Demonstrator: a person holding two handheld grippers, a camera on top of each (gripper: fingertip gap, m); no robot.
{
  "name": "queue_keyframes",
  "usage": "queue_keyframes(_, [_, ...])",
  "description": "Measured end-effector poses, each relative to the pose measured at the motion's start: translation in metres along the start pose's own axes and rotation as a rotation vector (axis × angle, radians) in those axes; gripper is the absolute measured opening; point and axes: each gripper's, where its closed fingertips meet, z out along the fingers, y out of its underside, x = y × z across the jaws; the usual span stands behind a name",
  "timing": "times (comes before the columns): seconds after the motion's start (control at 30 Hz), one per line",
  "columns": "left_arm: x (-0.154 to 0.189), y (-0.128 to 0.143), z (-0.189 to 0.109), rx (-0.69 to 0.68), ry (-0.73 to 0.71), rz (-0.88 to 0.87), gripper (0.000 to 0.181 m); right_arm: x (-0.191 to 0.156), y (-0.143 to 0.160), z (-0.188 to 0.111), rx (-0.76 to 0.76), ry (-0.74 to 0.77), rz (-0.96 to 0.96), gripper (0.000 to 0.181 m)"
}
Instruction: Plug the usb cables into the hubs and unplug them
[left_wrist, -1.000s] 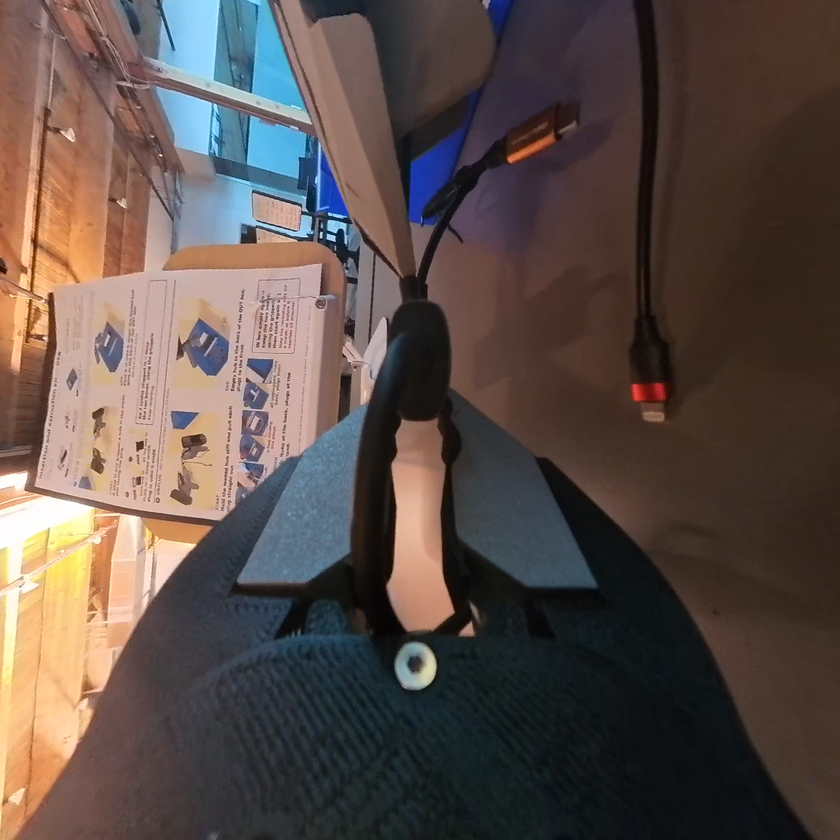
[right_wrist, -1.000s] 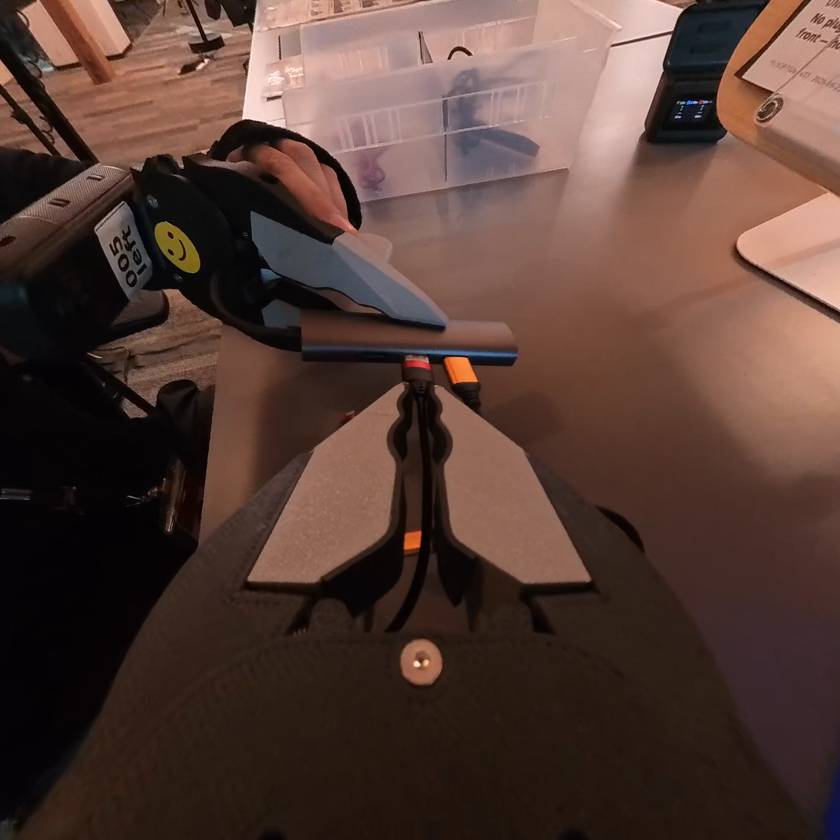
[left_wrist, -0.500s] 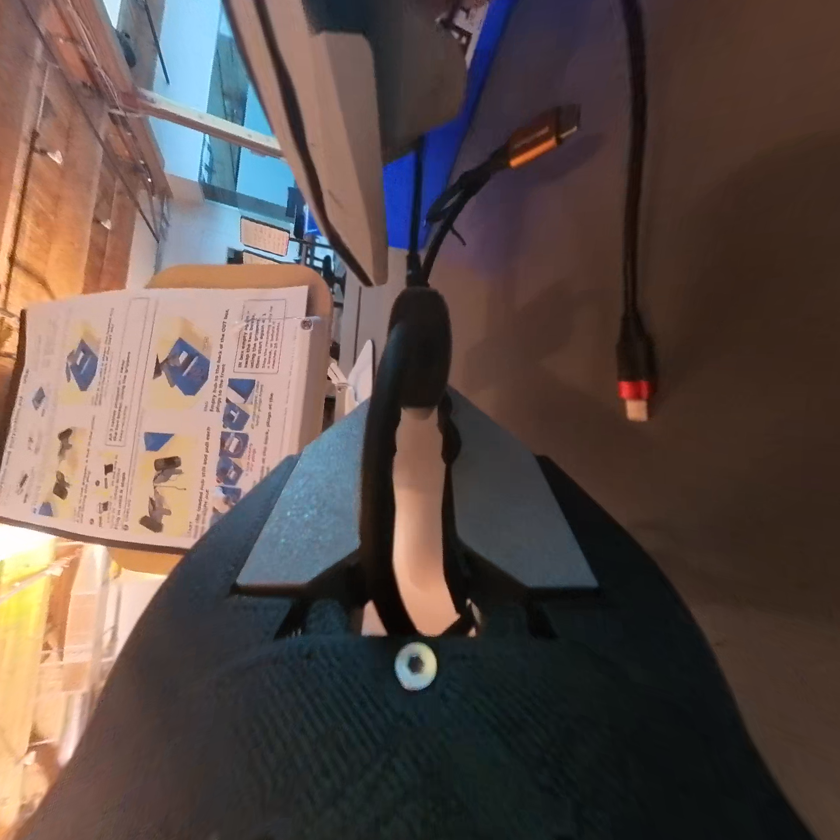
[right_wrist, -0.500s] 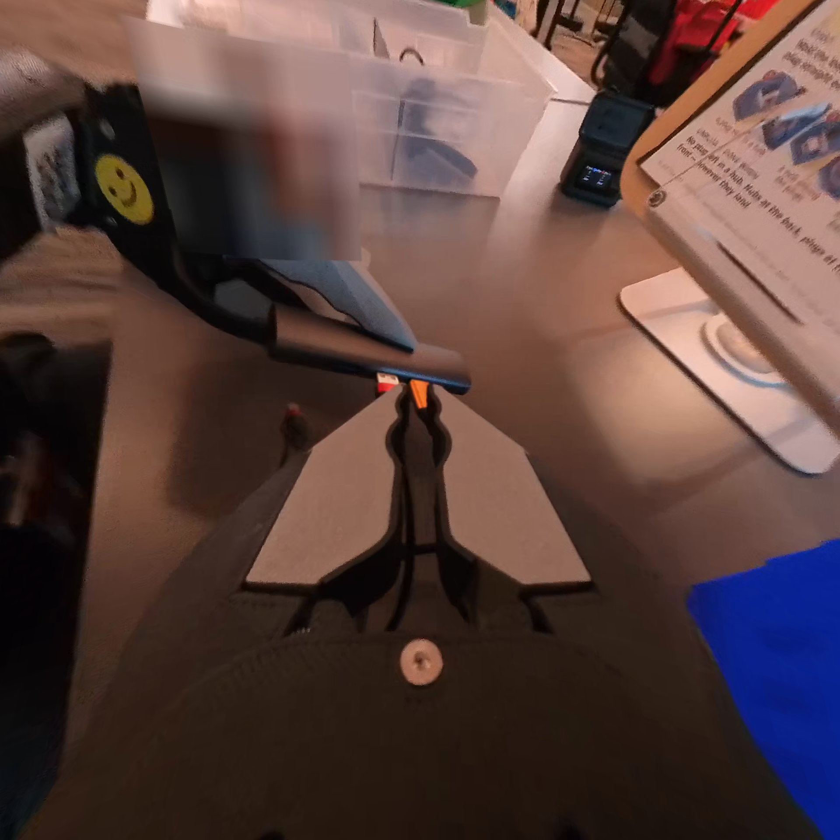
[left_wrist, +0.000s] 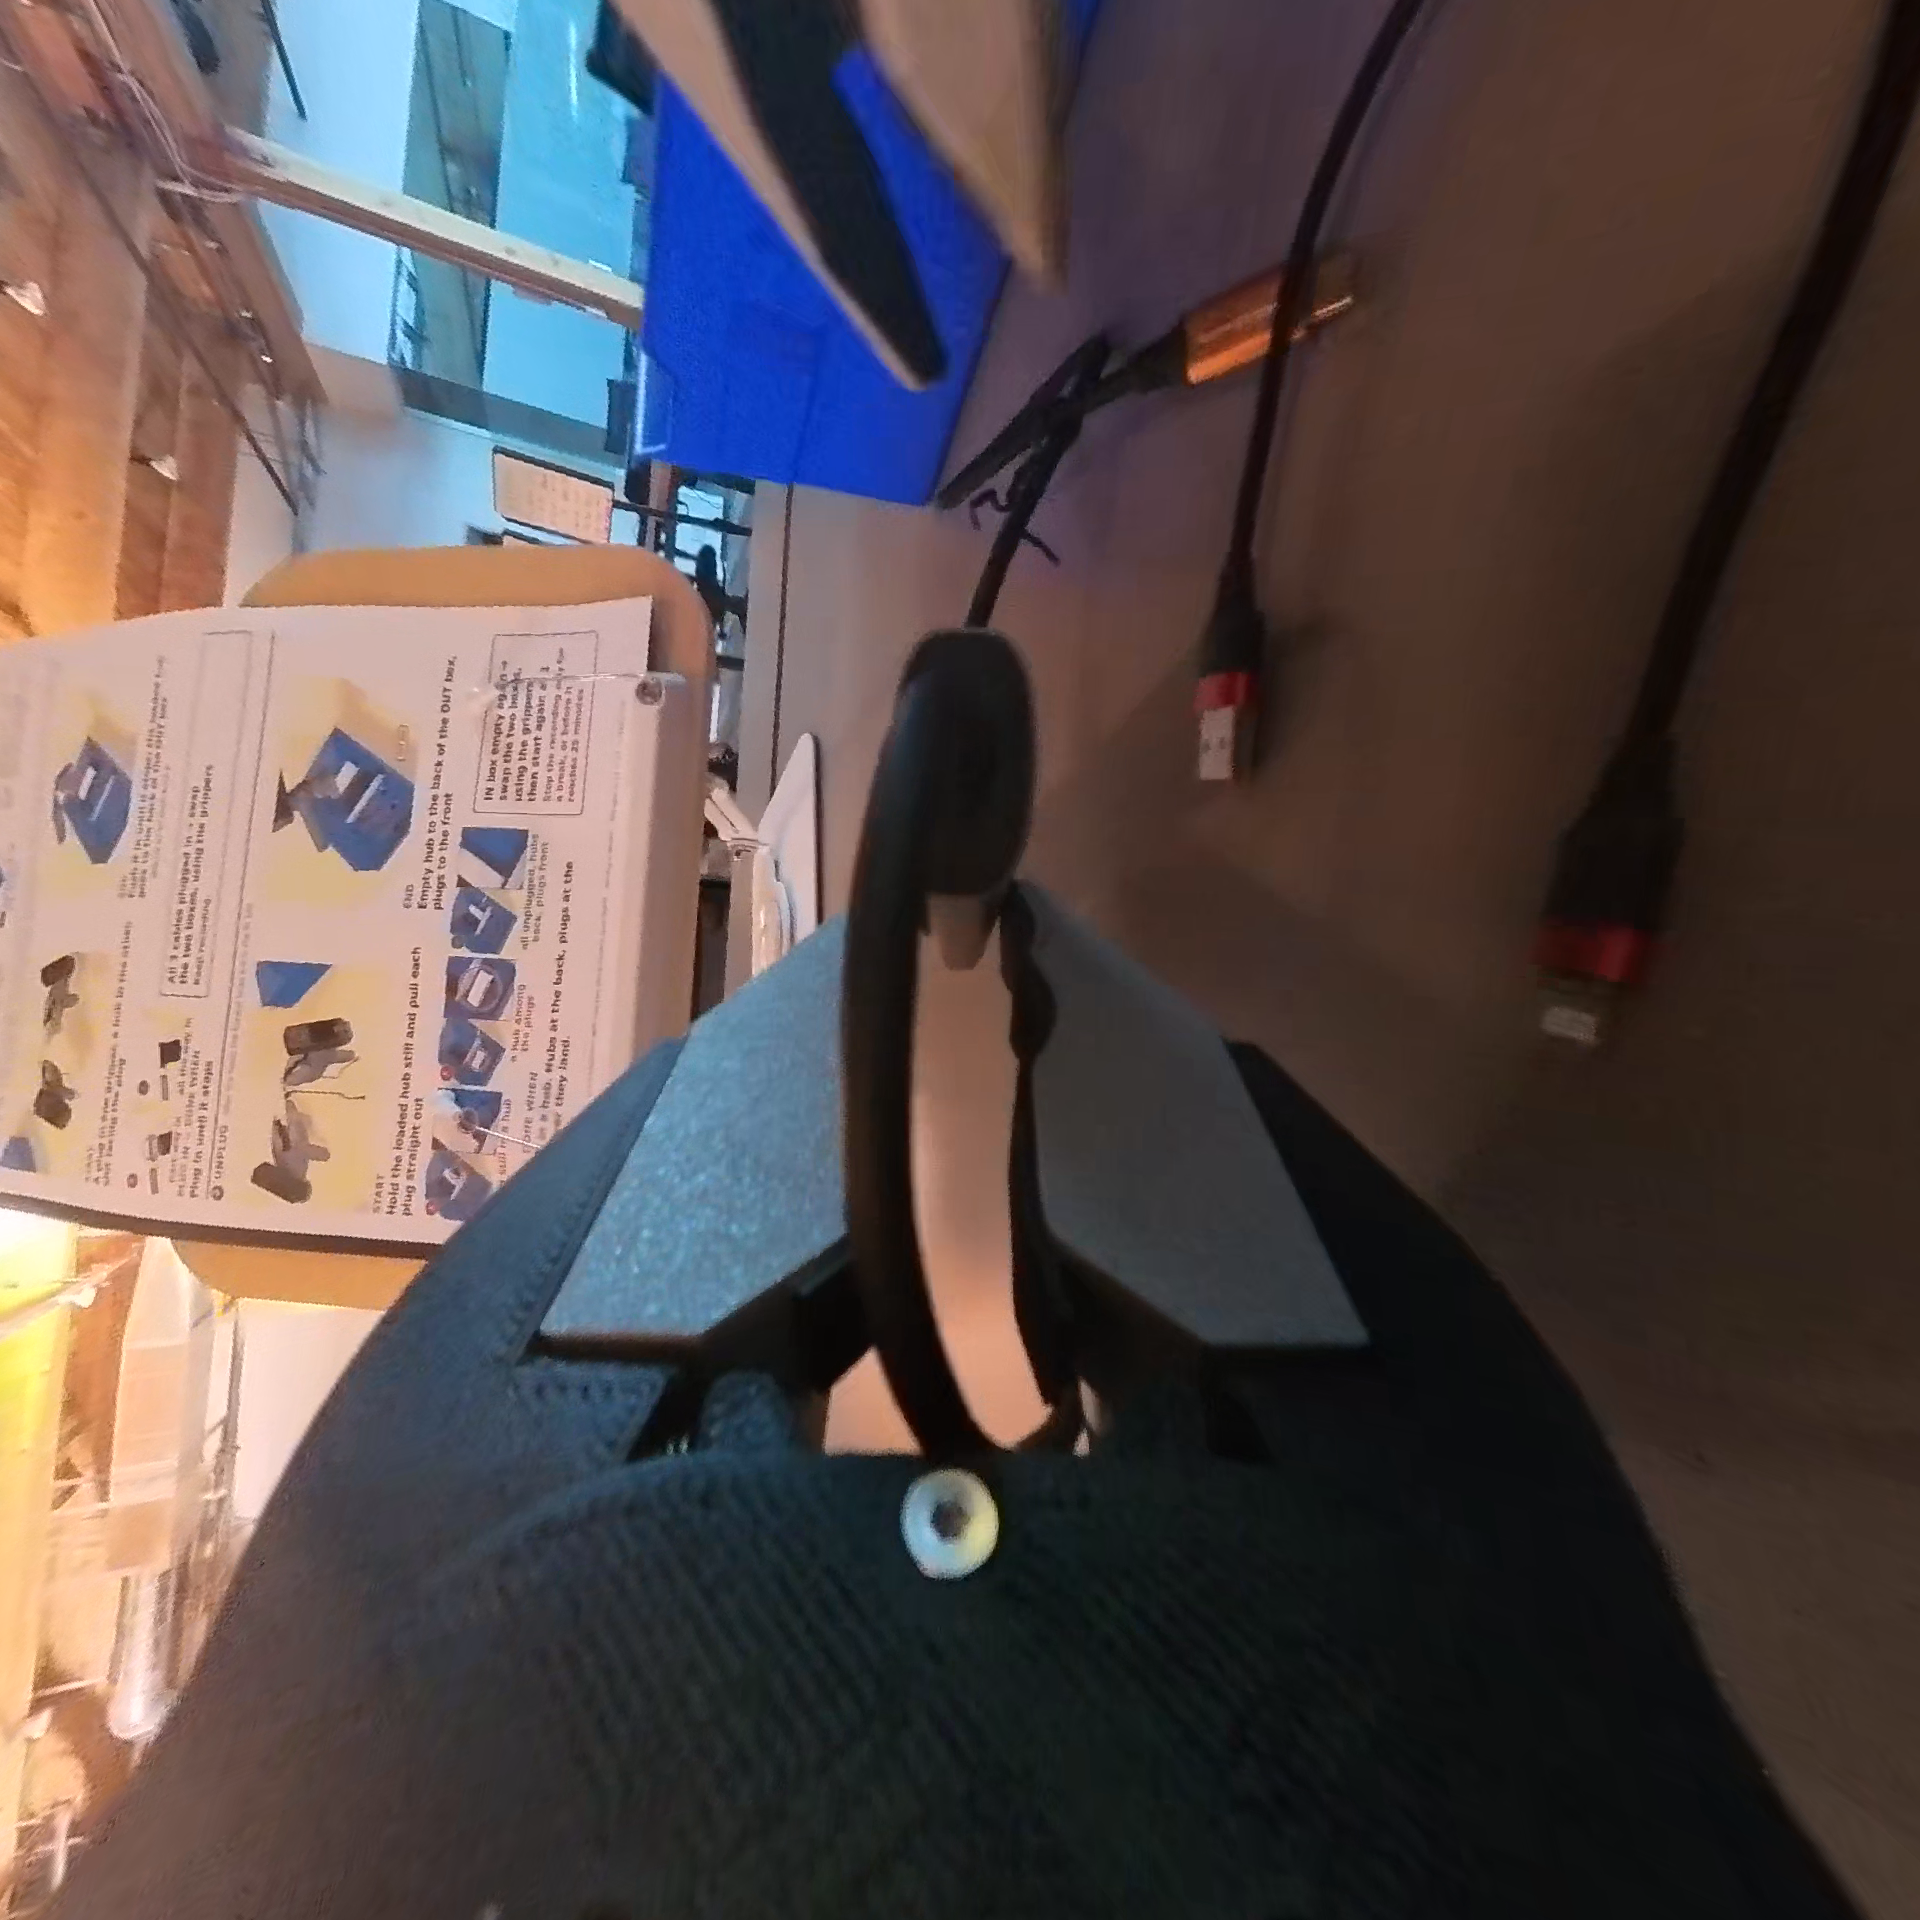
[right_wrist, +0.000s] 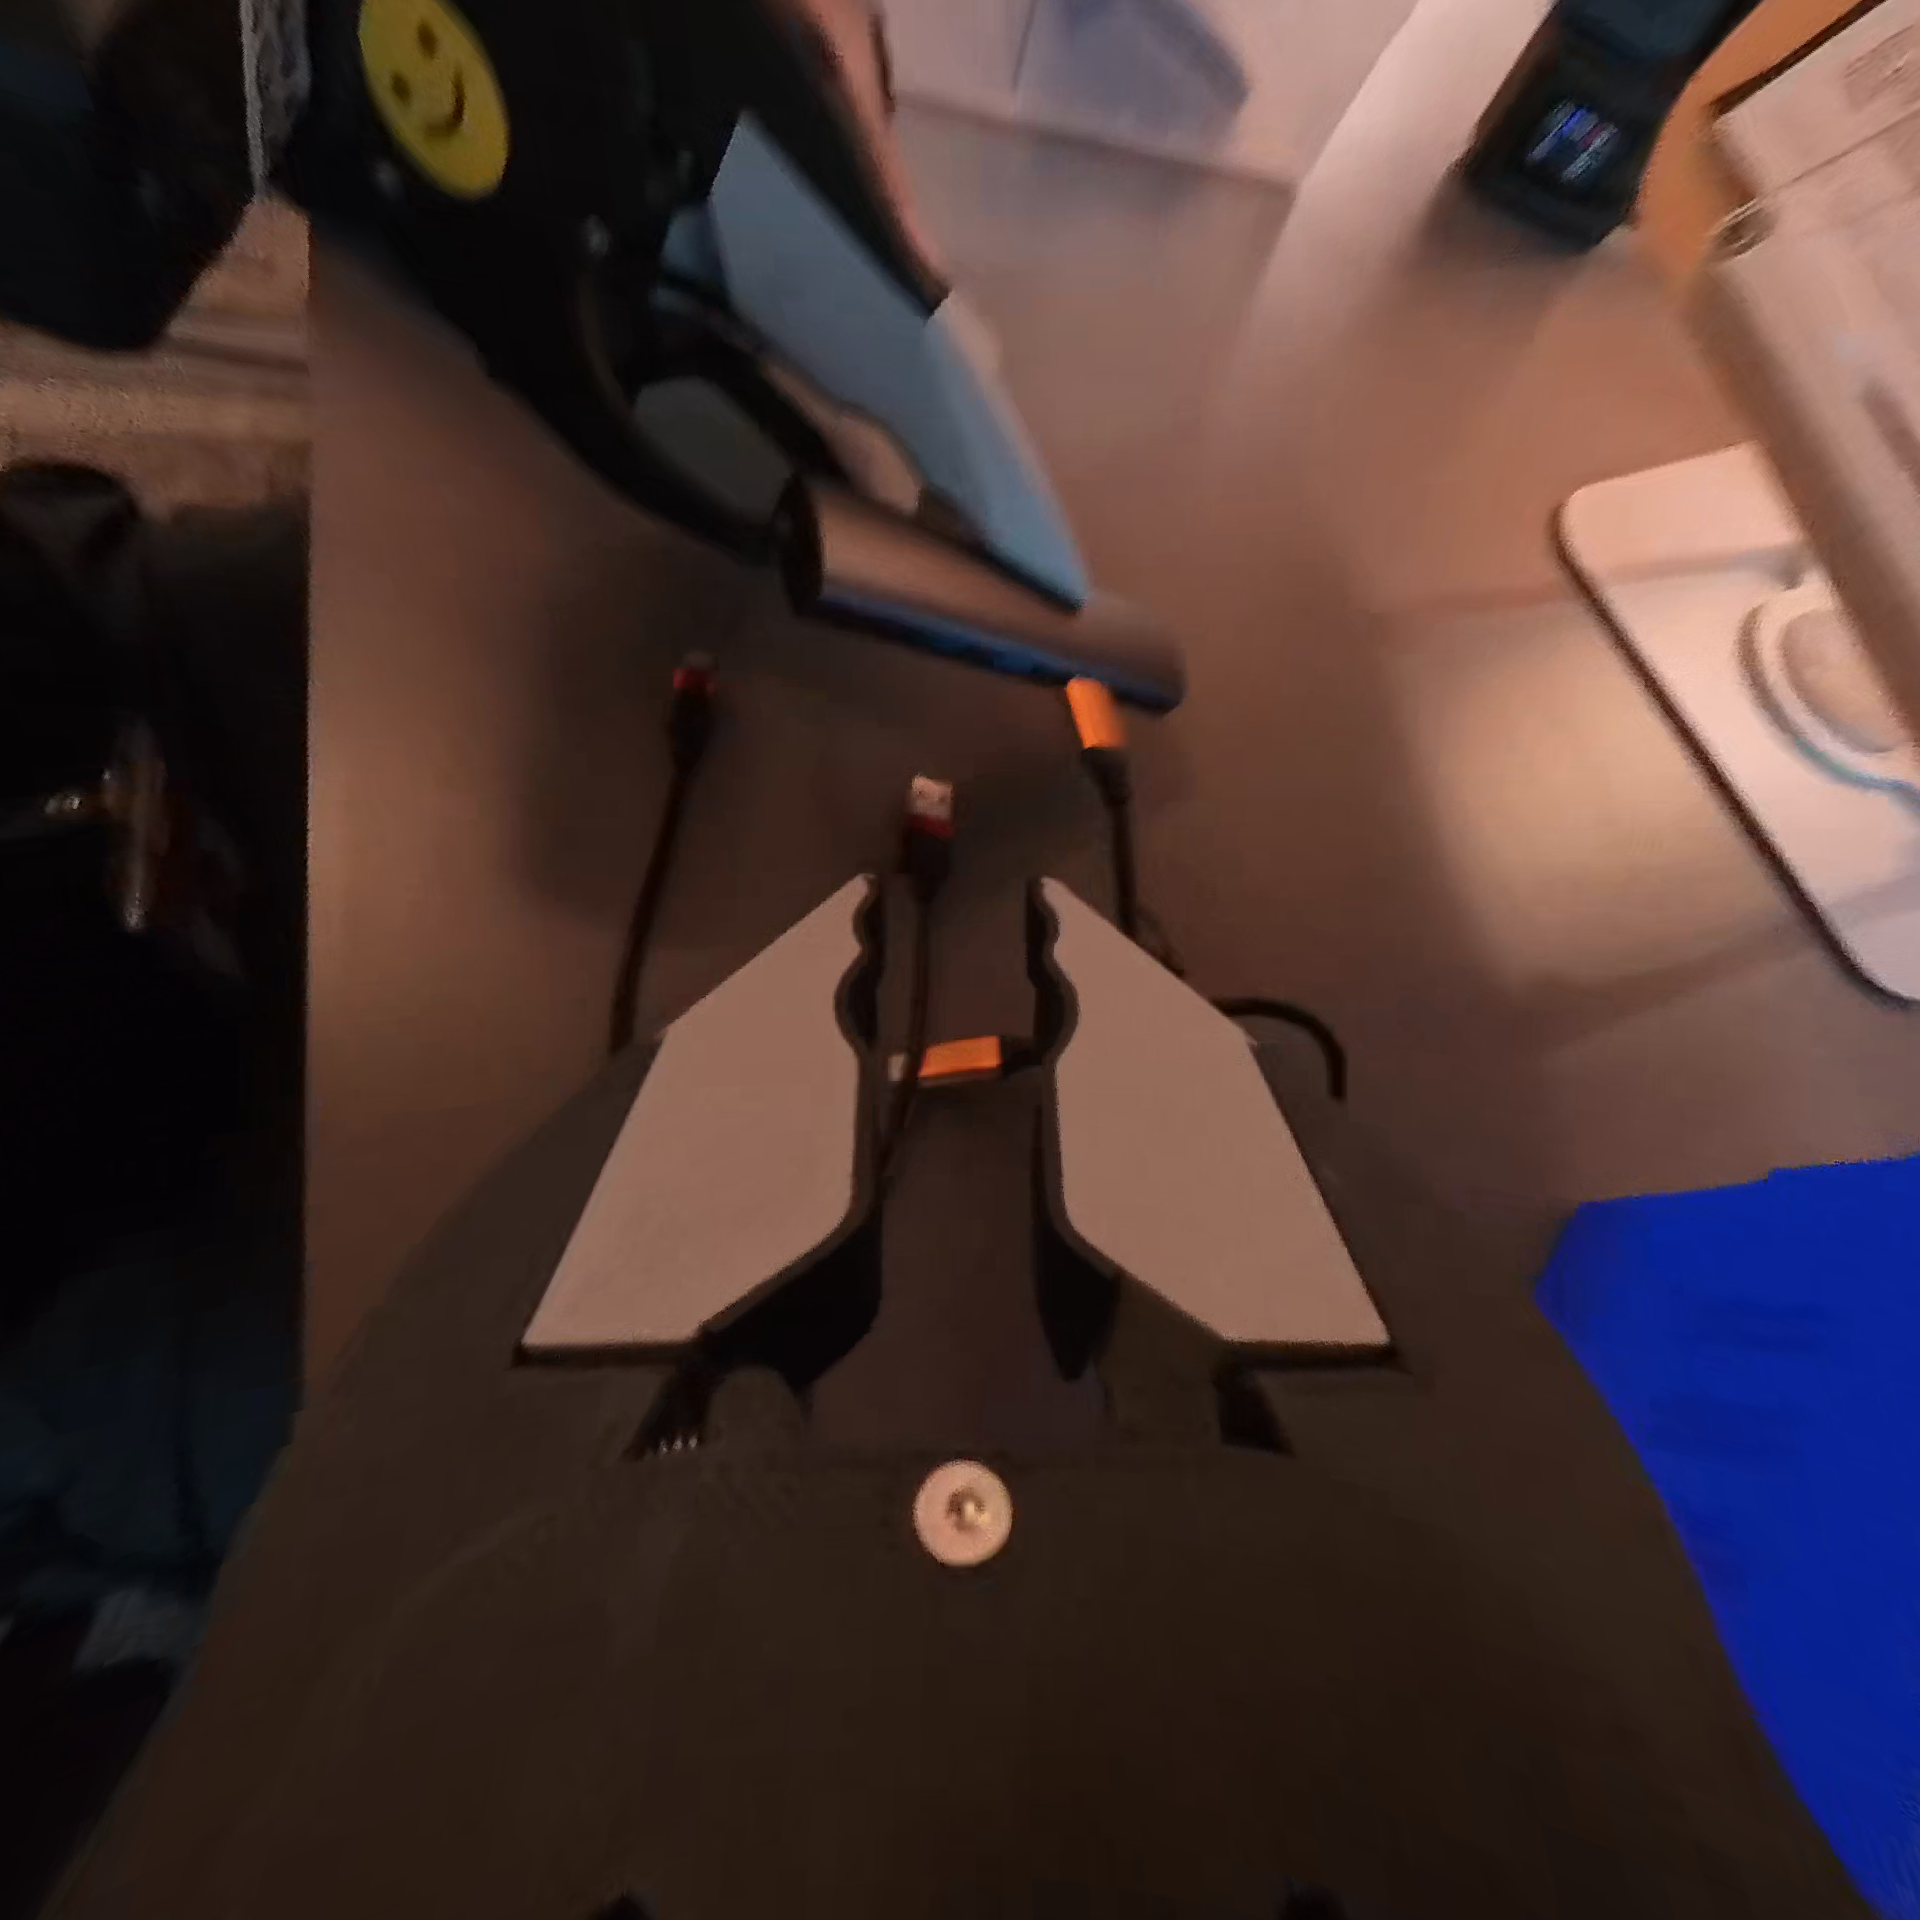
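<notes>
My left gripper (left_wrist: 971, 914) is shut on the dark grey USB hub (left_wrist: 966, 769) and holds it above the table; the right wrist view shows the hub (right_wrist: 987, 623) side-on under the left gripper (right_wrist: 831, 343). An orange plug (right_wrist: 1096, 717) sits in the hub. My right gripper (right_wrist: 951, 894) is open just short of the hub. A red USB plug (right_wrist: 930, 821) lies loose on the table at its fingertips, with its cable running between the fingers. This plug also shows in the left wrist view (left_wrist: 1226, 717), beside a second red plug (left_wrist: 1590, 956).
Another orange plug (right_wrist: 961, 1060) lies between my right fingers, and it shows in the left wrist view (left_wrist: 1257, 322). A red plug (right_wrist: 691, 686) lies at the left. An instruction sheet on a stand (left_wrist: 312, 914) with a white base (right_wrist: 1714, 675) stands on the right. A blue mat (right_wrist: 1745, 1403) lies near right. The gap from one gripper's tips to the other's is roughly 8 cm. My left gripper's tips are some 30 cm from the white base (right_wrist: 1714, 675).
The red USB plug came out of the hub. My right gripper pulled back with it, then opened, and the plug now lies on the table. The left gripper kept hold of the hub.
</notes>
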Motion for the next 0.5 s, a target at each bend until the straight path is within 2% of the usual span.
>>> queue_keyframes(0.17, [-0.007,0.003,-0.003,0.017,-0.041,0.040,0.014,-0.006,0.014,0.028,-0.136,0.024,-0.033,0.017])
queue_keyframes(0.3, [-0.005,0.002,-0.005,0.033,-0.054,0.097,0.015,-0.011,0.022,0.044,-0.147,-0.034,0.045,0.016])
queue_keyframes(0.5, [-0.005,-0.001,-0.006,0.052,-0.054,0.101,0.014,-0.010,0.028,0.049,-0.144,-0.082,0.135,0.012])
